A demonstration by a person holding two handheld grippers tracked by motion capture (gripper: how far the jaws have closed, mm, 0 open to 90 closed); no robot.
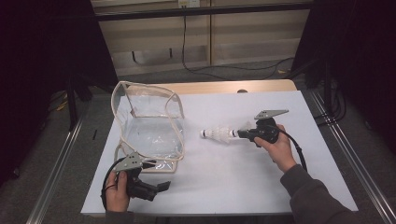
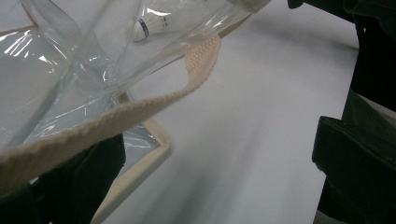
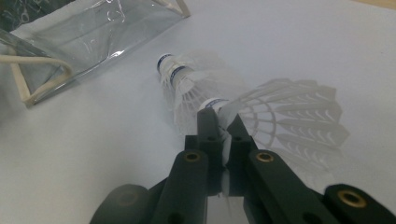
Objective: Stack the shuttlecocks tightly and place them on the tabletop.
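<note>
A clear plastic bag (image 1: 149, 126) with cream trim stands open on the white table cover, left of centre. My left gripper (image 1: 156, 175) sits at the bag's near corner, jaws spread wide and open; in the left gripper view the bag's cream strap (image 2: 154, 102) lies across its left jaw. A nested stack of white shuttlecocks (image 1: 217, 134) lies to the right of the bag, corks pointing at it. My right gripper (image 1: 239, 134) is shut on the feather rim of the rearmost shuttlecock (image 3: 289, 116). In the right gripper view its jaws (image 3: 222, 119) pinch the feathers together.
The white cover (image 1: 233, 186) reaches the table's front and side edges, with a wooden strip (image 1: 224, 86) showing at the back. Metal rails run along both sides of the table. Cables lie on the floor behind. The bag (image 3: 93, 32) is at the upper left of the right gripper view.
</note>
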